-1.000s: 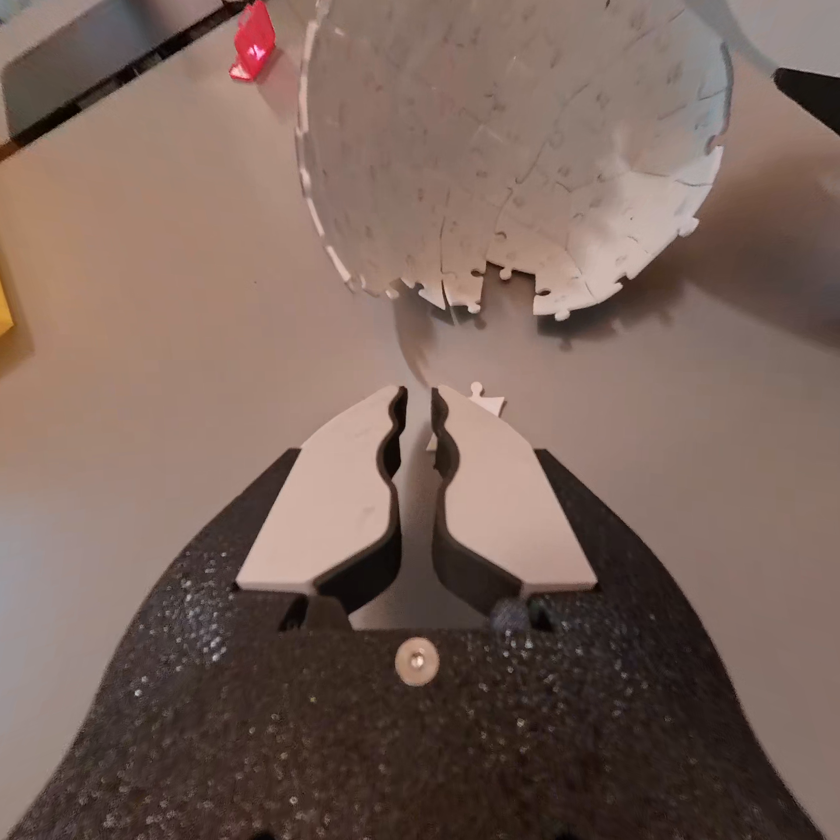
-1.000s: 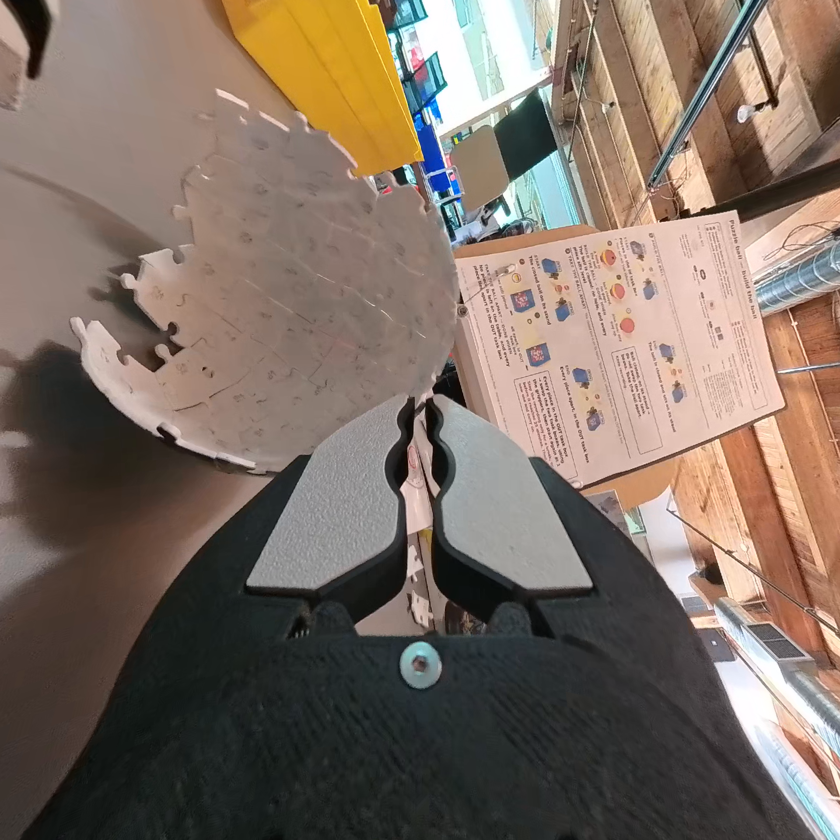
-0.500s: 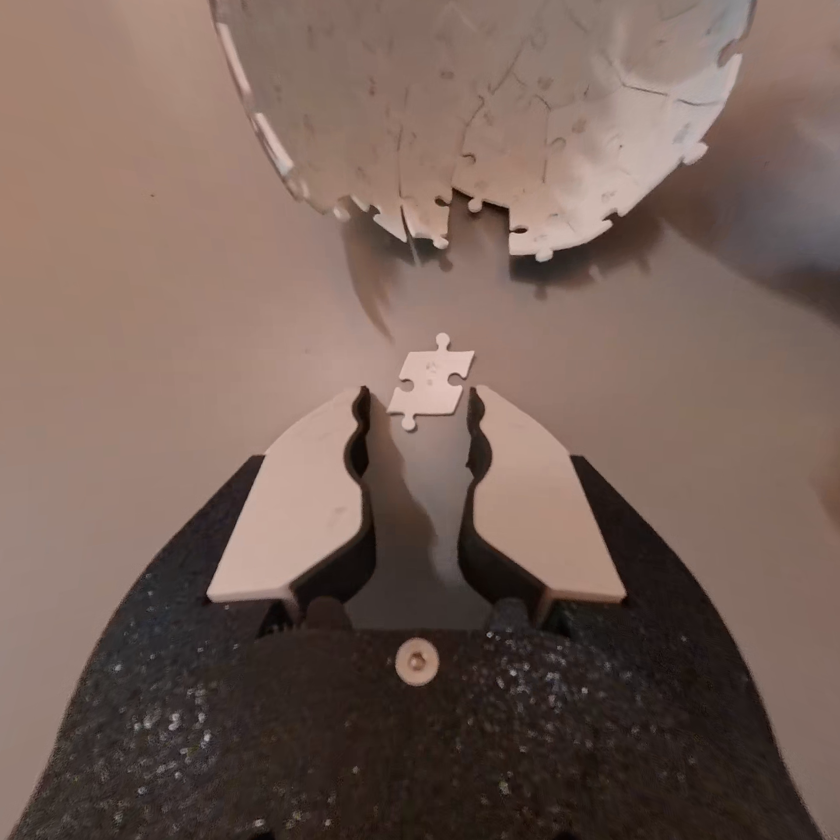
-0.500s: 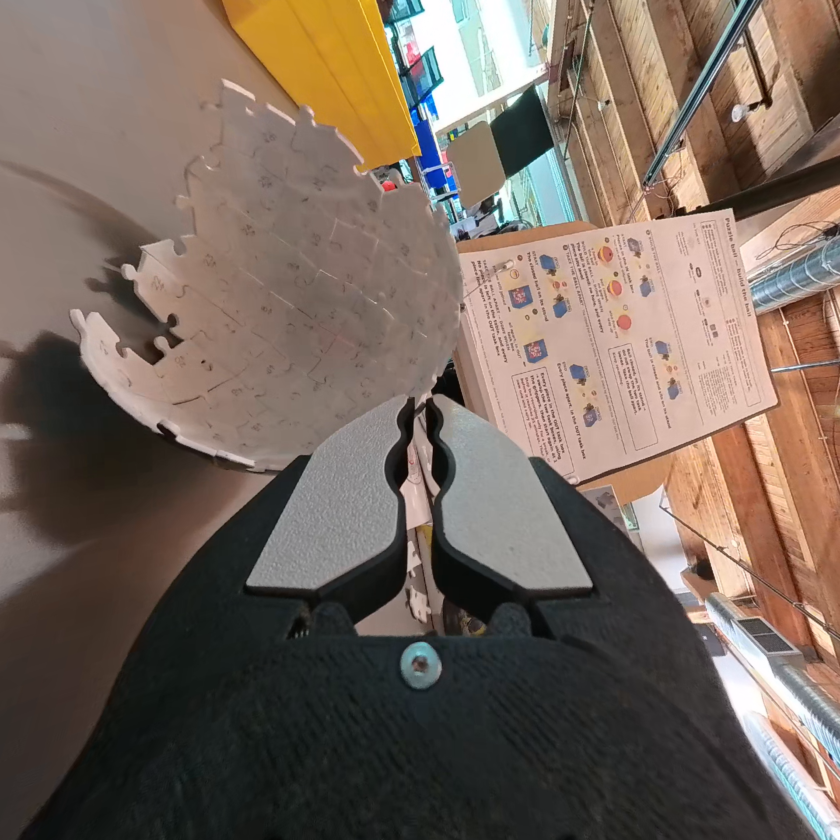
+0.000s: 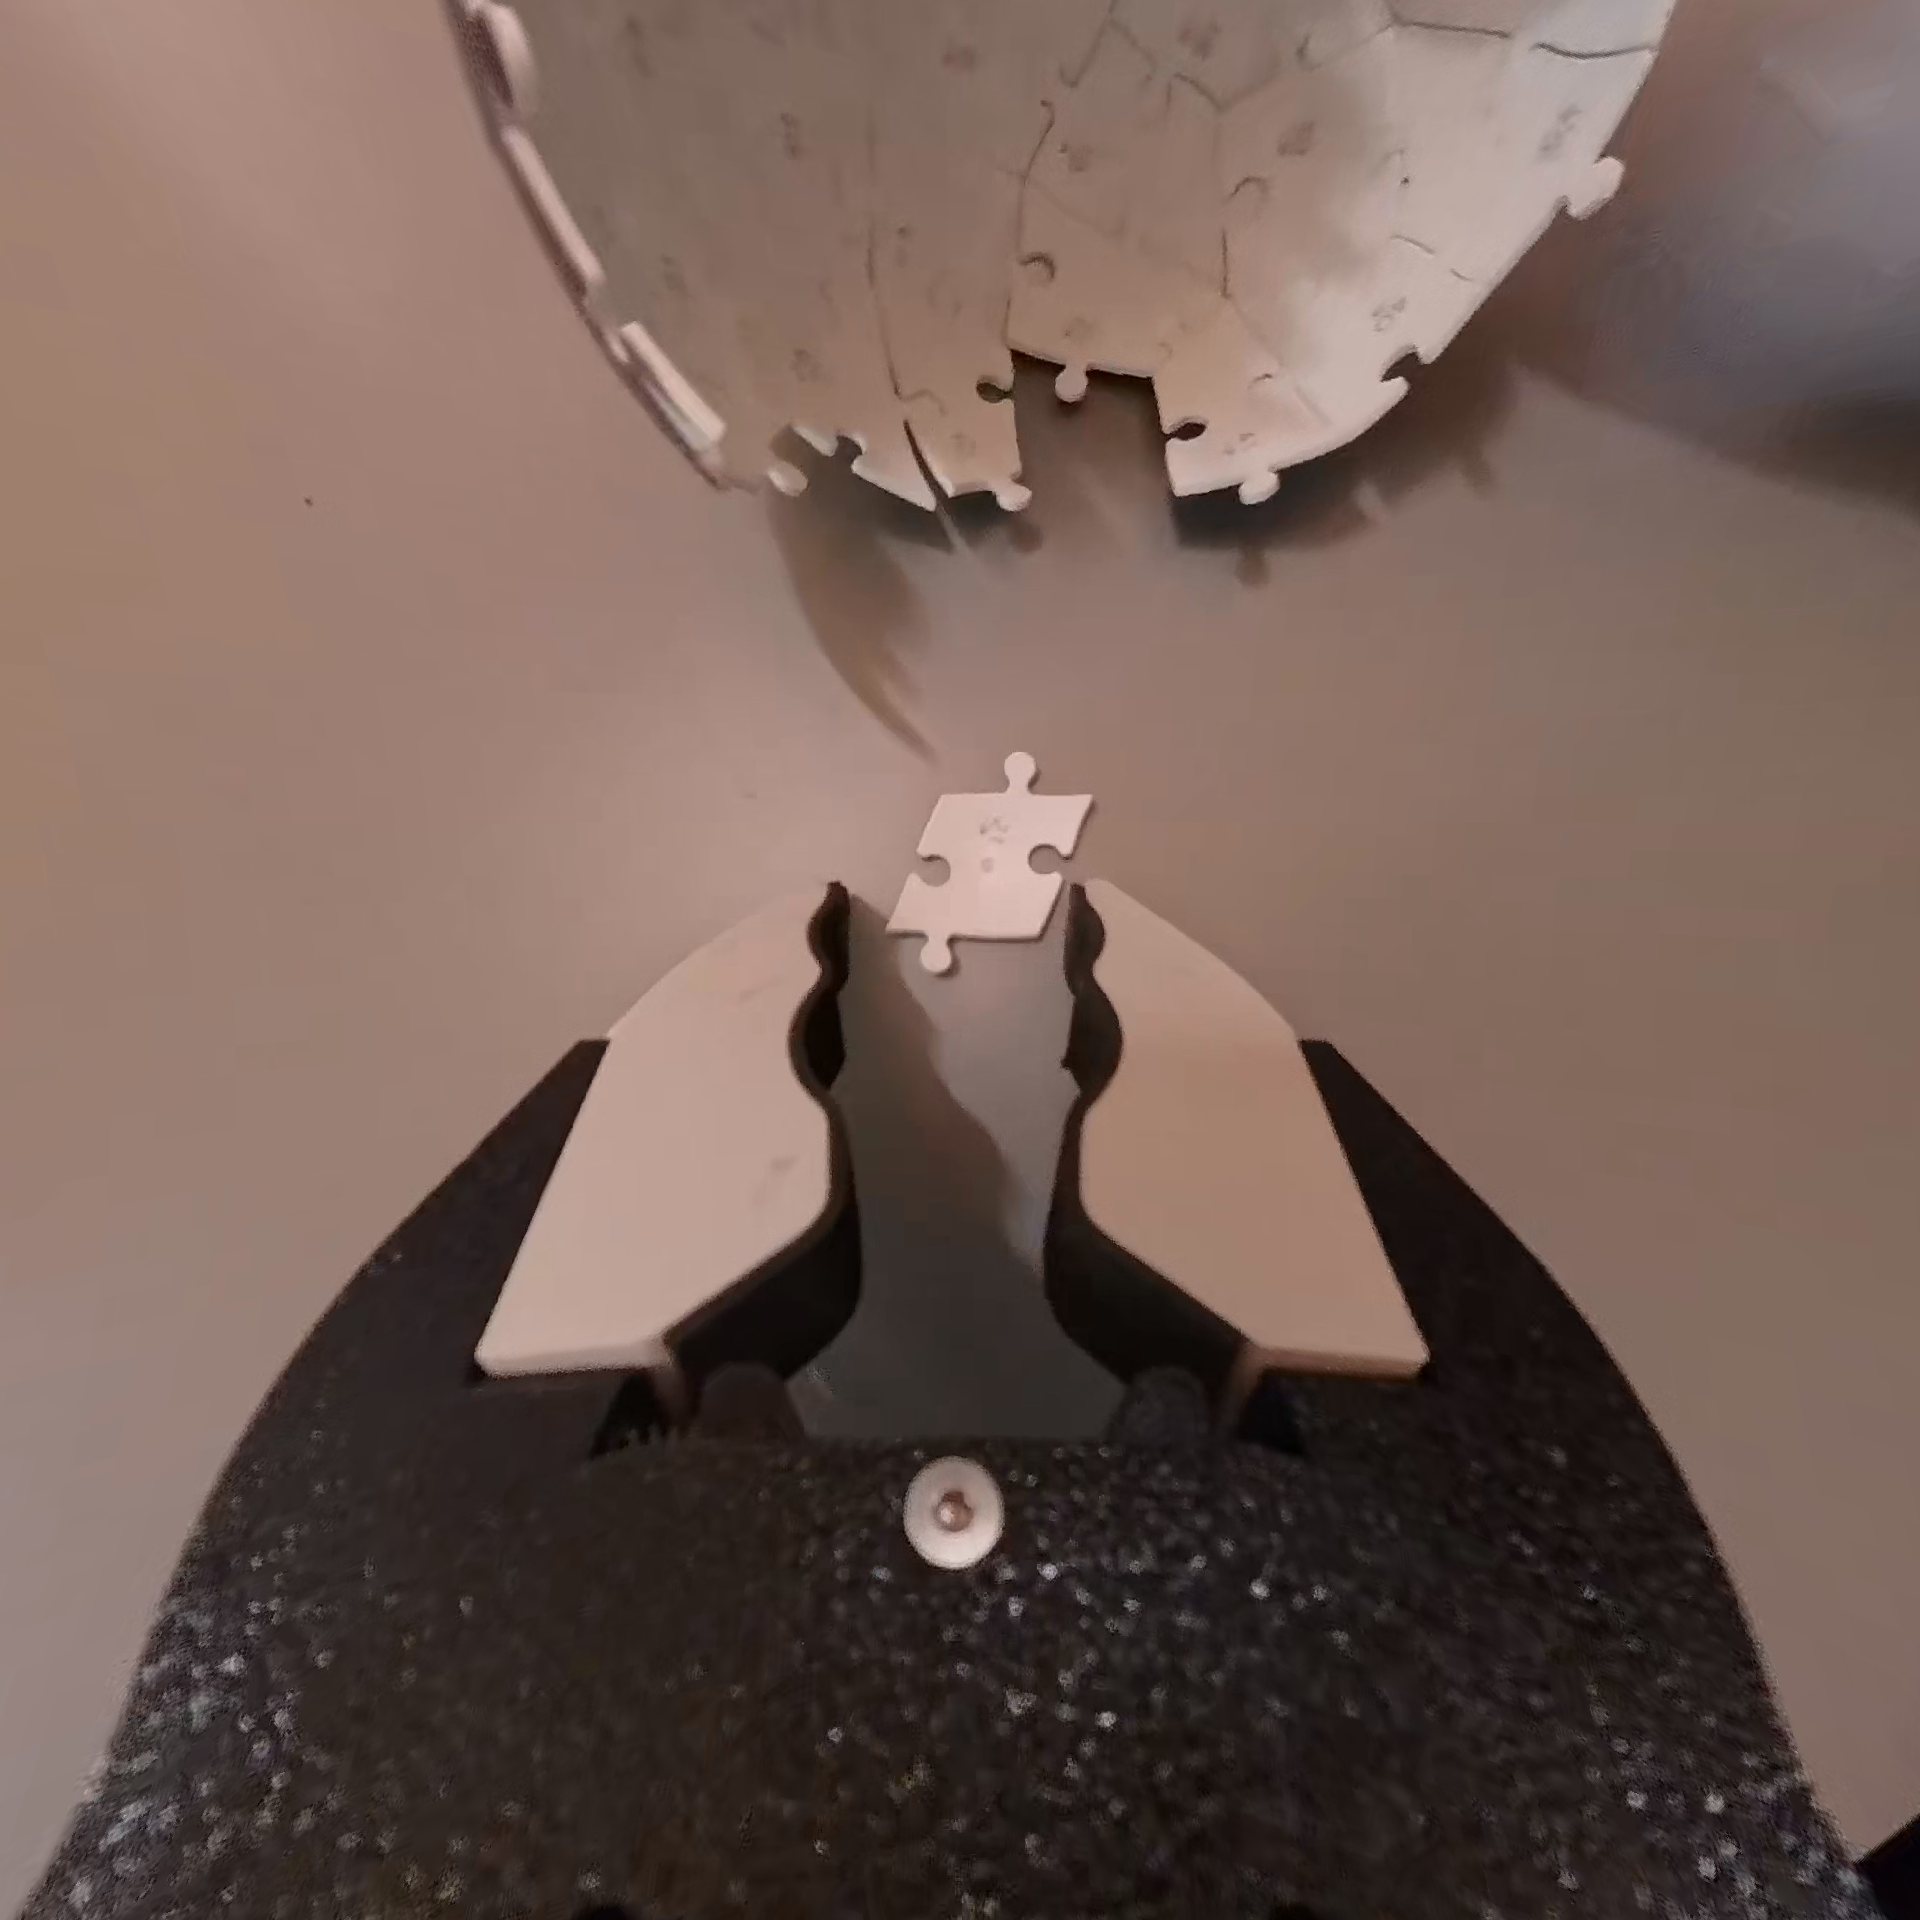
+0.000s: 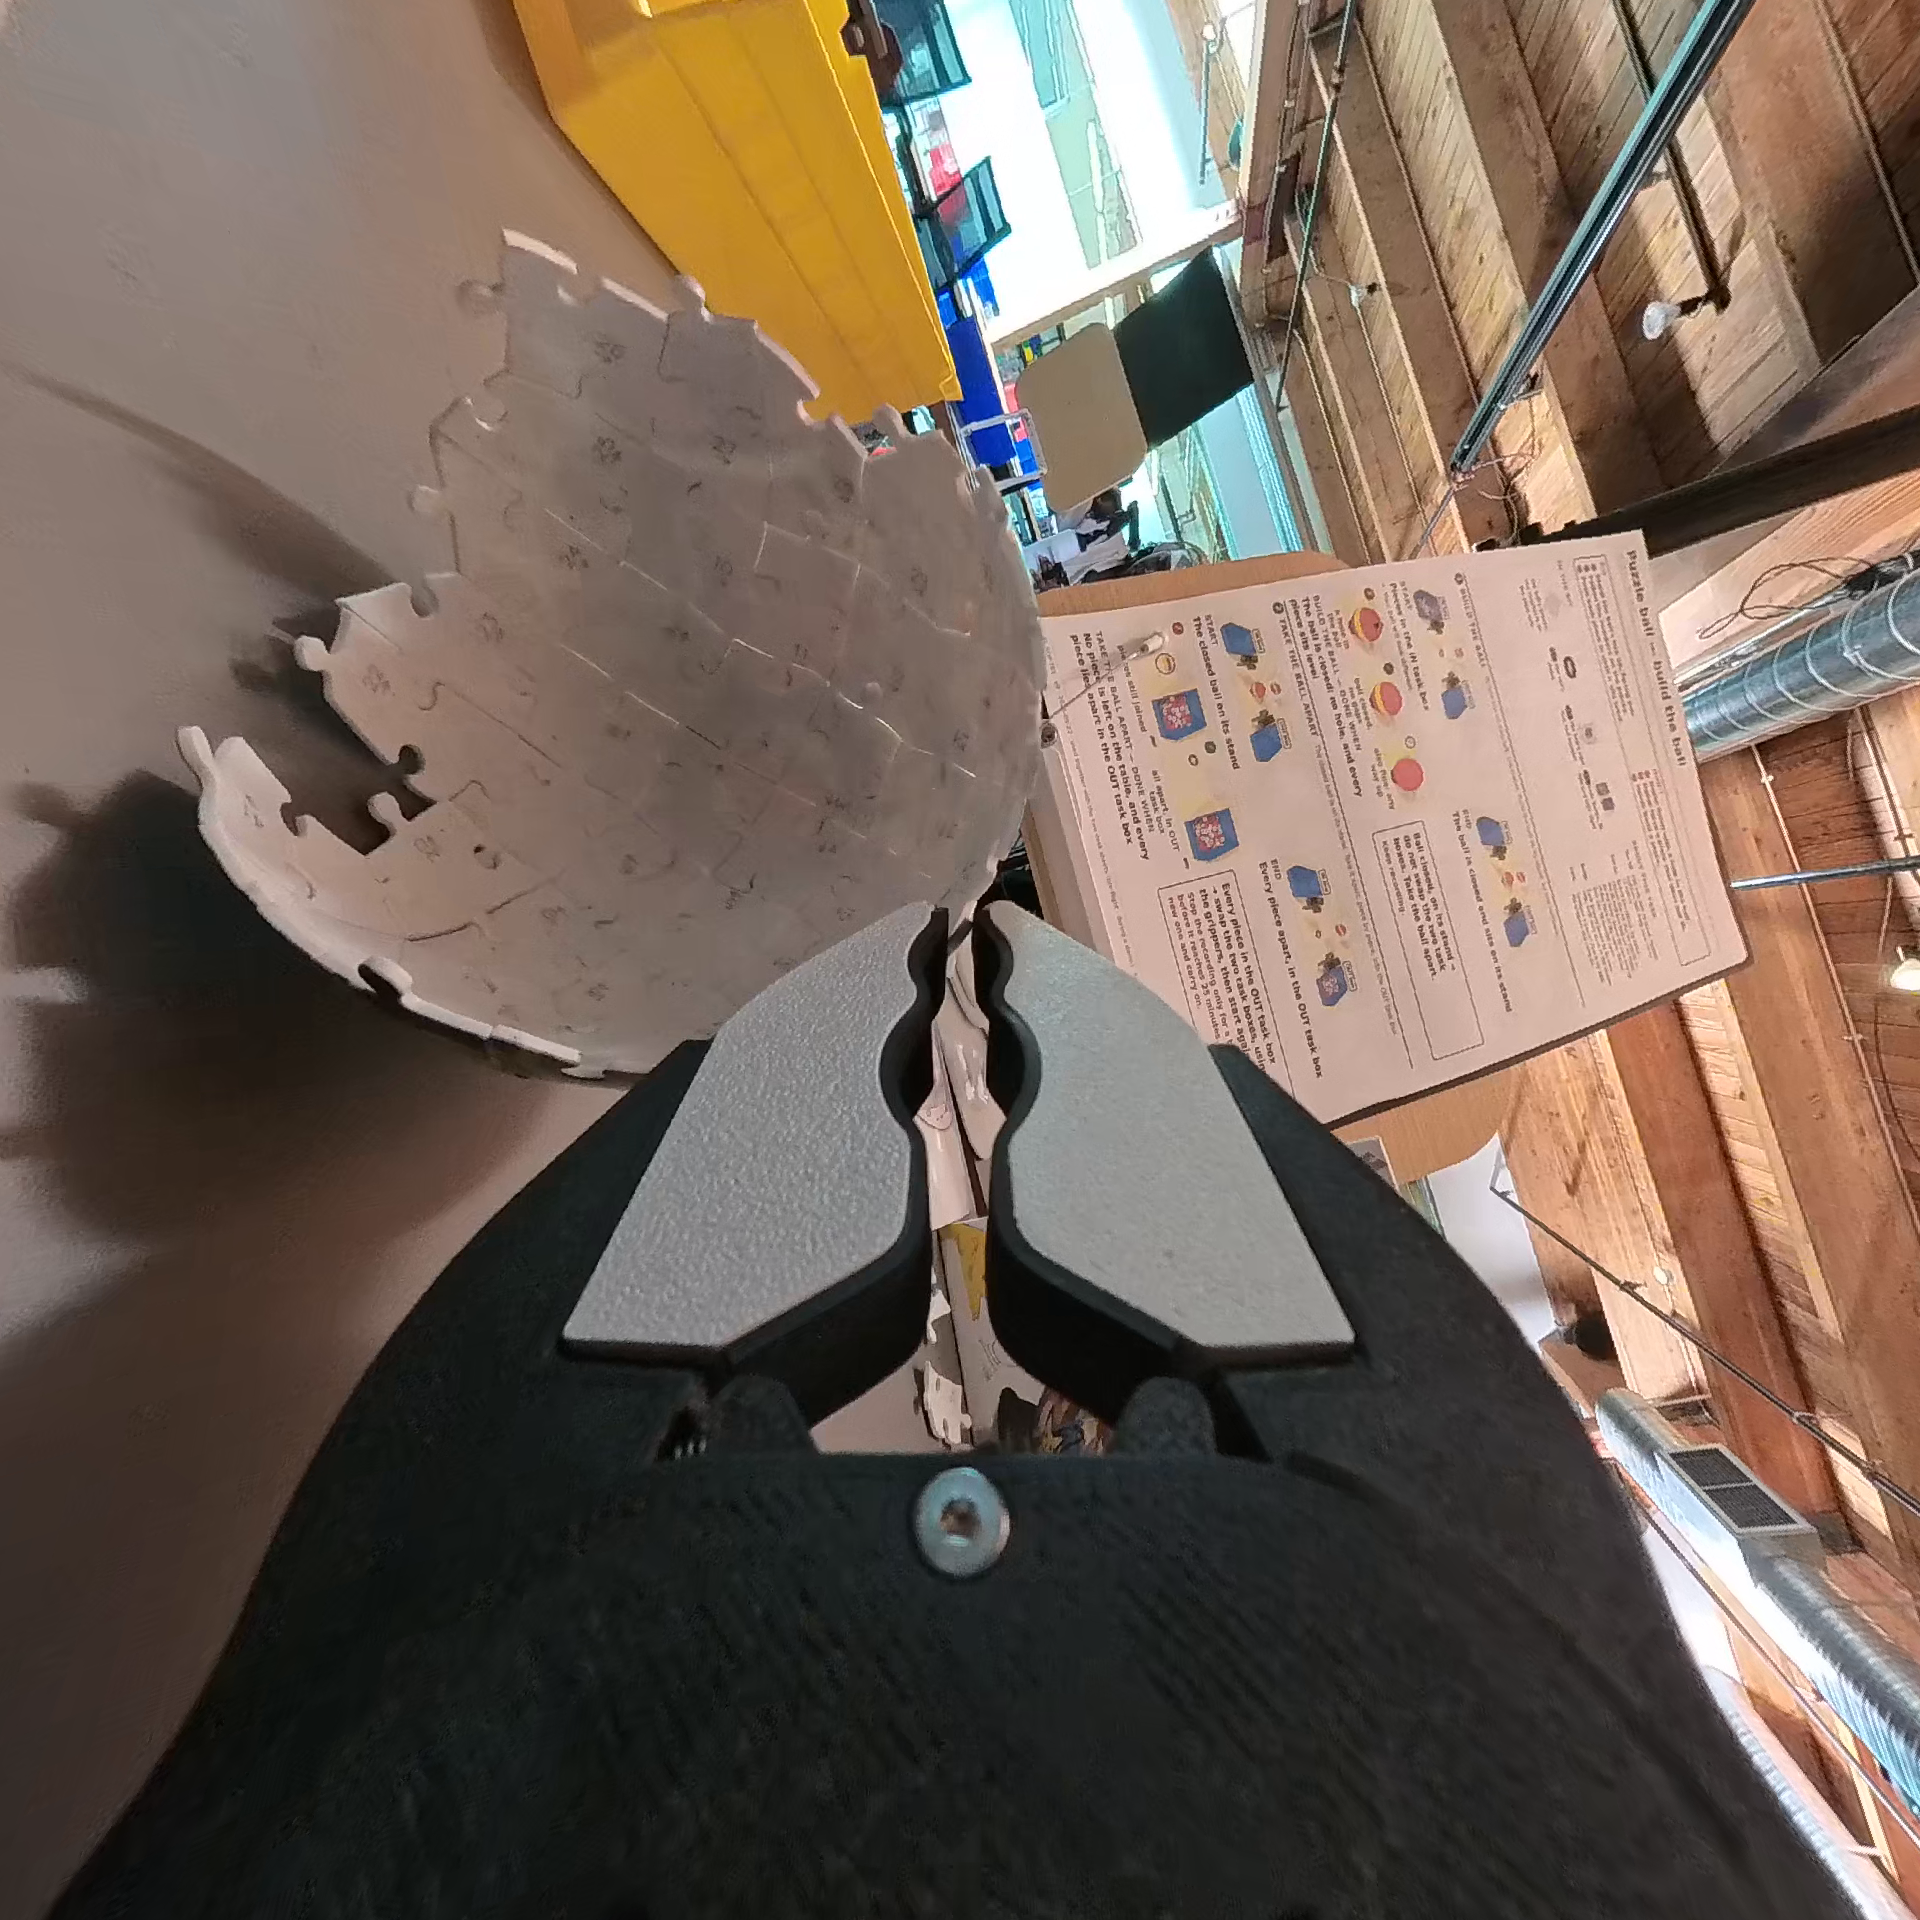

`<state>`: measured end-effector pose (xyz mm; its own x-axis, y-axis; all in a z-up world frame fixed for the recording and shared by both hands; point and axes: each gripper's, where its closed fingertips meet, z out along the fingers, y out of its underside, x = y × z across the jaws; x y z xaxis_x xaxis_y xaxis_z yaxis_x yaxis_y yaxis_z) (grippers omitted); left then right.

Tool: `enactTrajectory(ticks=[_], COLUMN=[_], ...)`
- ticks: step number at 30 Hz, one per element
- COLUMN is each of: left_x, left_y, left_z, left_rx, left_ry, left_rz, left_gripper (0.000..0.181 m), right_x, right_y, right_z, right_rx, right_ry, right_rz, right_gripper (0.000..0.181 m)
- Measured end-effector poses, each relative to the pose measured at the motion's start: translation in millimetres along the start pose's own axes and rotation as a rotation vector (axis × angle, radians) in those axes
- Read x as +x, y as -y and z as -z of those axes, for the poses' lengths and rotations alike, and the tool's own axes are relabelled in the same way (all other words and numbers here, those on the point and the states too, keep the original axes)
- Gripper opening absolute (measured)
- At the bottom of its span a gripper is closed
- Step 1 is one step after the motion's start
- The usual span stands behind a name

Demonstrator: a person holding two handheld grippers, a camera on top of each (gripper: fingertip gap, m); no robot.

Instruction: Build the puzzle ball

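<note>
In the left wrist view, the left tongs are released, with a clear gap between the two fingers, and they hold nothing. One loose white puzzle piece lies flat on the grey bench, just beyond the fingertips and about in line with the gap between them; I cannot tell if a fingertip touches it. Farther away, the half-built puzzle ball fills the top of this view as a white curved shell, and its near edge has a notch where a piece is missing, almost straight beyond the loose piece. In the right wrist view, the same puzzle ball is seen as an open bowl of joined pieces, lifted over the bench with its shadow below. The right tongs are clenched on the rim of this shell, which passes between the two fingers. To the far side there is a yellow bin, and to the right a printed instruction sheet stands on a board.
</note>
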<state>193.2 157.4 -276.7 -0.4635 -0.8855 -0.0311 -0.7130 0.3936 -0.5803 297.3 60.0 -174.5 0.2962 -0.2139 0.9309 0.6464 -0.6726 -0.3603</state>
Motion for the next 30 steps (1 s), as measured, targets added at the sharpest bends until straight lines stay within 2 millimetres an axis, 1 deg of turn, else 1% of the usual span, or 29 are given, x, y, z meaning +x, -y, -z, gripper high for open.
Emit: enactTrajectory(ticks=[2, 4, 6, 9, 18, 20, 22, 23, 24, 26, 30], left_x=[-1.8, -0.9, 2.6, 2.9, 3.8, 7.8, 19.1, 20.0, 17.7, 7.6, -19.0], left_y=[-1.8, -2.9, -3.0, -2.4, -2.3, -1.6, -4.1, -5.6, -6.8, -9.4, -15.6], left_z=[0.9, 1.6, 1.9, 2.3, 2.8, 2.8, 4.8, 5.8, 6.3, 7.0, 12.3], left_rx=[-0.006, -0.014, -0.017, -0.020, -0.035, -0.022, -0.016, -0.018, -0.025, -0.056, -0.085], left_ry=[0.000, -0.005, -0.014, 0.009, 0.052, 0.035, -0.047, -0.065, -0.070, -0.048, 0.086], left_rz=[0.013, 0.022, 0.006, -0.031, -0.015, -0.060, -0.152, -0.167, -0.149, -0.072, 0.032], left_gripper=[0.040, 0.036, 0.027, 0.027, 0.027, 0.027, 0.027, 0.027, 0.030, 0.045, 0.045], right_x=[-0.1, -0.1, 0.0, 0.0, 0.0, 0.1, 0.1, 0.0, 0.0, 0.1, 0.0], right_y=[1.0, 0.9, 1.1, 2.1, 2.8, 2.4, 2.7, 3.1, 3.4, 3.5, 2.7], right_z=[0.1, 0.1, 0.1, 0.3, 0.5, 0.5, 0.5, 0.6, 0.6, 0.7, 0.7], right_rx=[0.005, 0.005, 0.008, 0.011, 0.014, 0.014, 0.015, 0.016, 0.017, 0.017, 0.015], right_ry=[-0.002, 0.000, 0.001, 0.001, -0.002, -0.001, -0.001, -0.001, -0.001, -0.001, 0.000], right_rz=[-0.001, -0.001, -0.004, -0.004, -0.001, -0.001, -0.001, 0.000, 0.002, 0.004, 0.003], right_gripper=[0.004, 0.004, 0.004, 0.004, 0.004, 0.004, 0.004, 0.004, 0.004, 0.004, 0.004])
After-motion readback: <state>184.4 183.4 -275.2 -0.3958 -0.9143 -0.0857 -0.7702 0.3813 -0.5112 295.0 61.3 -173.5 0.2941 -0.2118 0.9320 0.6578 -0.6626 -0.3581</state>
